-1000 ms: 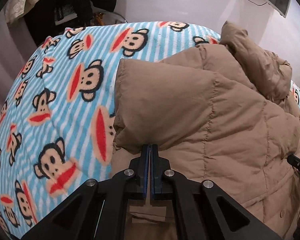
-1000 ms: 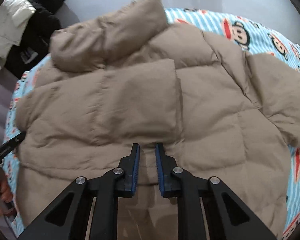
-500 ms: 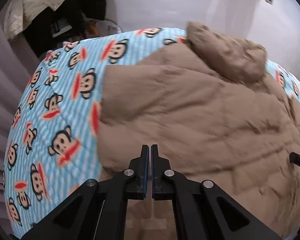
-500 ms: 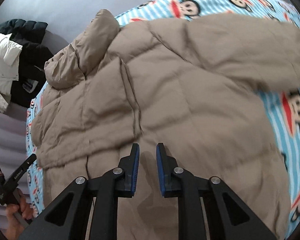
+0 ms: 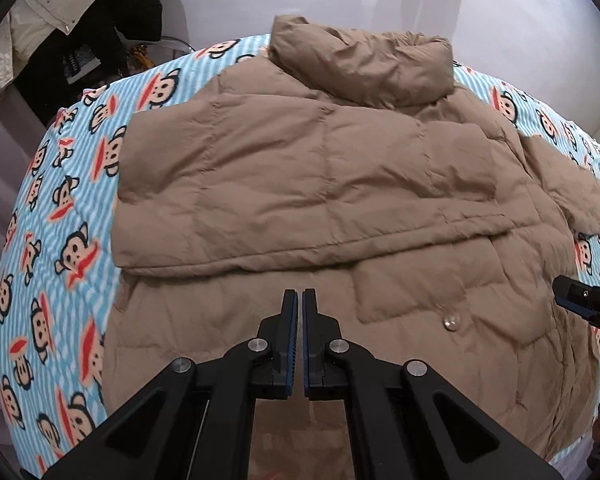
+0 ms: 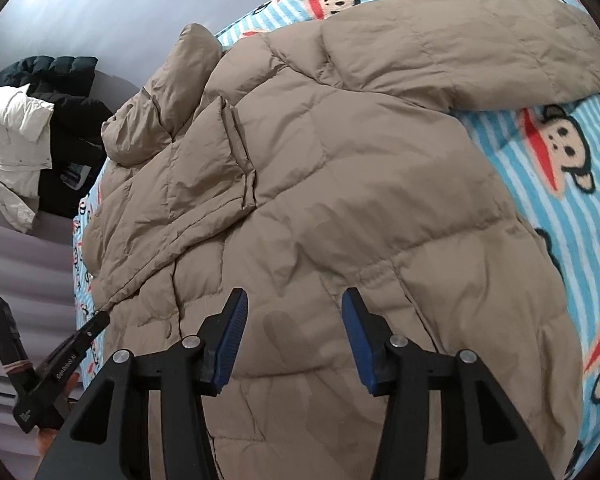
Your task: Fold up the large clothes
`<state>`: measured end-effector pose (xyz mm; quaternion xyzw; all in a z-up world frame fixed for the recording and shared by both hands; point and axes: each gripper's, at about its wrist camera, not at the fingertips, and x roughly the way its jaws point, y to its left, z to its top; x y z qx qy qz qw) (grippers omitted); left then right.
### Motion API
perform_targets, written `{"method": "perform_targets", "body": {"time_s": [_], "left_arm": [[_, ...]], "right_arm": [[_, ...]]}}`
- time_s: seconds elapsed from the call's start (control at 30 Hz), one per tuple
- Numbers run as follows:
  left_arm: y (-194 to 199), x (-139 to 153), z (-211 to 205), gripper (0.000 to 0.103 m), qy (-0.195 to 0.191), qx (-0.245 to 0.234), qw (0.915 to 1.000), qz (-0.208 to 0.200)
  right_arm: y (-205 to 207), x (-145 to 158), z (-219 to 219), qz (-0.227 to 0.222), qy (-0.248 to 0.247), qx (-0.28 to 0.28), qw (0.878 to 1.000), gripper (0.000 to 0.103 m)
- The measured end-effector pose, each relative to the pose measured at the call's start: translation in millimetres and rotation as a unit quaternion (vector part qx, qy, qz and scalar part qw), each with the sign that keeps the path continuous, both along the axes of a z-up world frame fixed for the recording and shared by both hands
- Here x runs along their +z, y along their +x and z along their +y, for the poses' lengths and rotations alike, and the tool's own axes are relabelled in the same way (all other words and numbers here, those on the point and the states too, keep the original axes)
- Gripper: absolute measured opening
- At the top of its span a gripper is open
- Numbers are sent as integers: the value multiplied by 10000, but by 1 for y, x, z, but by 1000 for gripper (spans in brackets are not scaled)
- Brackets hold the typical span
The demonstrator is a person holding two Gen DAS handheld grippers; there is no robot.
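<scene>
A tan puffer jacket (image 5: 340, 184) lies spread on the bed, collar (image 5: 360, 60) at the far end. Its left sleeve is folded across the chest; the right sleeve (image 6: 460, 40) stretches out over the blanket. My left gripper (image 5: 301, 300) is shut and empty, hovering above the jacket's lower front near a snap button (image 5: 449, 323). My right gripper (image 6: 294, 304) is open and empty above the jacket's (image 6: 340, 200) lower right part. The right gripper's tip also shows at the right edge of the left wrist view (image 5: 576, 298). The left gripper shows at the lower left of the right wrist view (image 6: 96, 322).
The bed is covered by a blue striped monkey-print blanket (image 5: 72, 184), also on the right in the right wrist view (image 6: 560, 152). White and black coats (image 5: 60, 20) are piled beyond the bed's far left corner. A pale wall stands behind the bed.
My left gripper has pulled back from the folded sleeve and now faces the whole jacket. My right gripper has swung toward the right side and opened wide.
</scene>
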<state>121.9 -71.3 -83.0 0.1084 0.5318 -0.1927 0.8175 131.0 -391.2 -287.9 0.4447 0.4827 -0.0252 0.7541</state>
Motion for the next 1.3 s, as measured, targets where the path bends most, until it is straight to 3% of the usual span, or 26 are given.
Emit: {"method": "perform_targets", "body": {"time_s": [0.03, 0.13, 0.23, 0.27, 0.3, 0.37, 0.4, 0.43, 0.5, 0.73, 0.77, 0.83, 0.93, 1.03, 1.3], "left_arm": [[-2, 0, -2, 2, -5, -4, 10000, 8], [-8, 1, -9, 2, -81, -56, 9999, 76], [-15, 2, -19, 4, -224, -162, 9995, 180], [-17, 2, -22, 17, -271, -179, 9993, 208], [-18, 2, -25, 92, -297, -188, 9991, 247], [-19, -9, -34, 103, -471, -153, 9981, 377], [-20, -16, -37, 103, -599, -133, 9973, 402], [-19, -24, -42, 103, -680, -125, 9967, 430], [-18, -40, -53, 103, -614, -108, 9970, 459], [-9, -83, -95, 103, 54, 89, 9999, -44], [-6, -92, -102, 103, 185, 90, 9998, -44], [1, -110, -117, 103, 267, -32, 9995, 149], [7, -131, -141, 103, 292, -125, 9993, 172], [13, -142, -165, 103, 266, -239, 9993, 91], [34, -184, -234, 103, 296, -476, 9984, -57]], "right_arm": [[-2, 0, -2, -27, 30, -12, 10000, 66], [-7, 1, -6, -95, 79, -52, 9999, 70], [-12, 0, -10, -153, 154, -133, 9997, 83], [-13, 0, -11, -173, 183, -171, 9995, 83], [-15, -1, -13, -193, 202, -197, 9994, 83], [-17, -1, -15, -227, 227, -239, 9992, 83], [-18, -2, -16, -247, 248, -244, 9991, 85], [-19, -2, -16, -263, 257, -246, 9990, 93], [-22, -1, -18, -308, 226, -287, 9989, 94], [-33, -7, -43, -406, 512, -518, 9965, 96], [-36, -8, -50, -484, 585, -586, 9954, 103], [-43, -12, -65, -615, 771, -749, 9923, 103], [-51, -20, -92, -669, 1037, -961, 9877, 103], [-63, -30, -131, -518, 928, -1338, 9853, 103], [-84, -68, -236, -634, 1166, -2554, 9577, 103]]}}
